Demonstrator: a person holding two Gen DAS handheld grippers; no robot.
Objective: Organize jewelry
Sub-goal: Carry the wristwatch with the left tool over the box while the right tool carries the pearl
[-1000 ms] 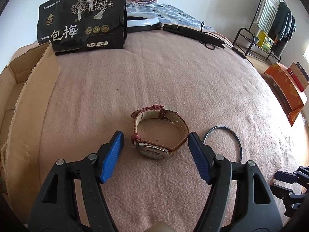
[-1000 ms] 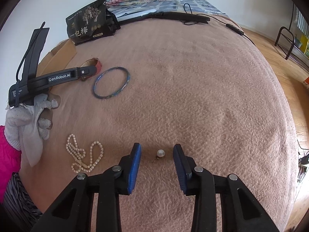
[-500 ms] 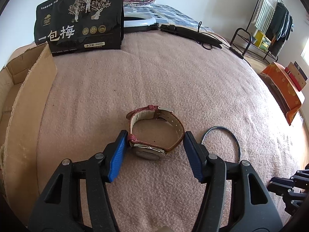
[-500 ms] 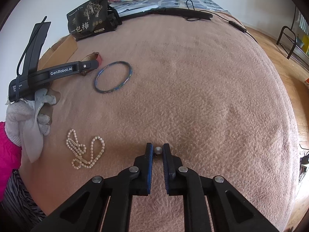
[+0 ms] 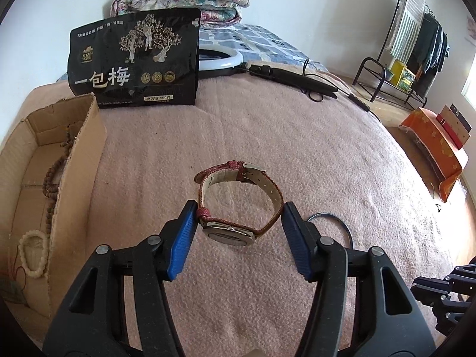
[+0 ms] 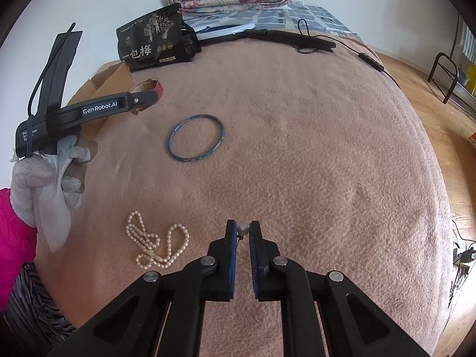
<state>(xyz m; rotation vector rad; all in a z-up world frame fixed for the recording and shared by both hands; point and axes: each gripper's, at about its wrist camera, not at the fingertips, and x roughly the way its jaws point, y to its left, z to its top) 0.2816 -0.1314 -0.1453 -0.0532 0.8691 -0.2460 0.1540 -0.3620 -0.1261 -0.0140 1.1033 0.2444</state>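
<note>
Your left gripper (image 5: pixel 239 223) clamps the watch (image 5: pixel 238 205), its dial partly hidden; right gripper (image 6: pixel 243 230) pinches the pearl earring (image 6: pixel 242 229), open blanket (image 6: pixel 312 163) to the right

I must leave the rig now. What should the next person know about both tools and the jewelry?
Left tool: closed on the red-strap watch, pads touching both sides of it.
Right tool: shut on the pearl earring at its fingertips.
Done: the cardboard box at the left already holds a brown bead string and a pale bead bracelet.
Left: bring watch and earring to the box, probably. The blue bangle and the pearl necklace lie on the pink blanket, untouched.
</note>
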